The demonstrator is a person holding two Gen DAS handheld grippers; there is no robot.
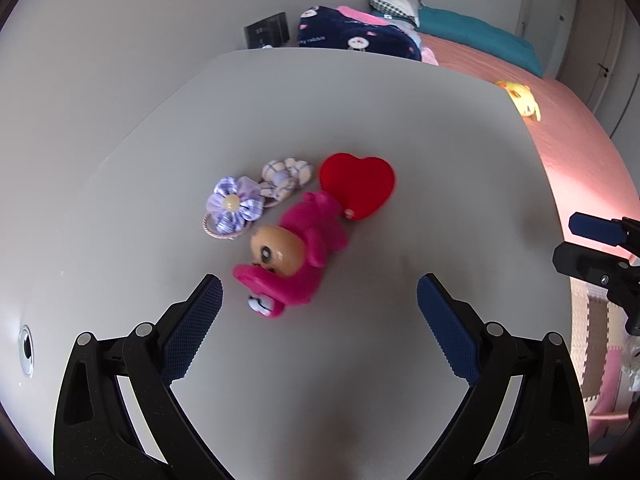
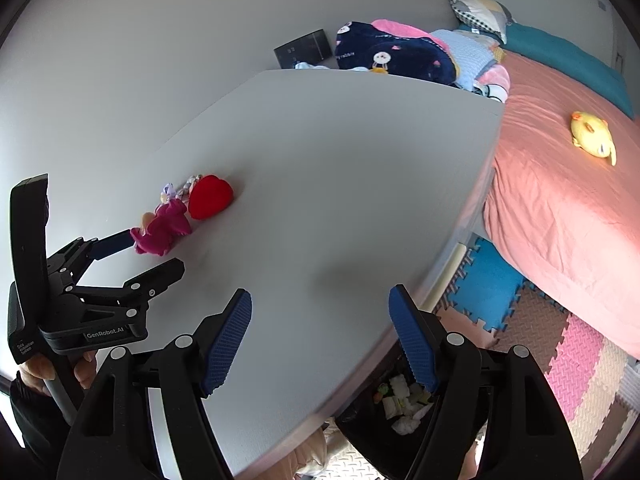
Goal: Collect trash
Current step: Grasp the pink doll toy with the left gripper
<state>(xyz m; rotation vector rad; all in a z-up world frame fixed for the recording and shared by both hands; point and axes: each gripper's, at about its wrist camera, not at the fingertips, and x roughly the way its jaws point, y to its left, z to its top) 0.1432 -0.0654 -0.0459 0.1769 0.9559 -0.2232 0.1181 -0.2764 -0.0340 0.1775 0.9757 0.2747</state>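
While both jaws stand apart and empty, the left hand-held gripper [image 1: 320, 300] hovers just before a pink doll [image 1: 292, 256] lying on the grey table [image 1: 360, 112], beside a red heart [image 1: 356, 186] and two fabric flowers [image 1: 234, 204]. Right hand-held gripper [image 2: 320, 320], likewise apart, hangs over the table edge above a black bin of crumpled trash [image 2: 400, 404].

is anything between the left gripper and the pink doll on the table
Nothing visible. The left gripper is open, and the pink doll with the tan face lies just ahead of its fingertips on the bare grey table. The red heart-shaped piece sits beyond the doll.
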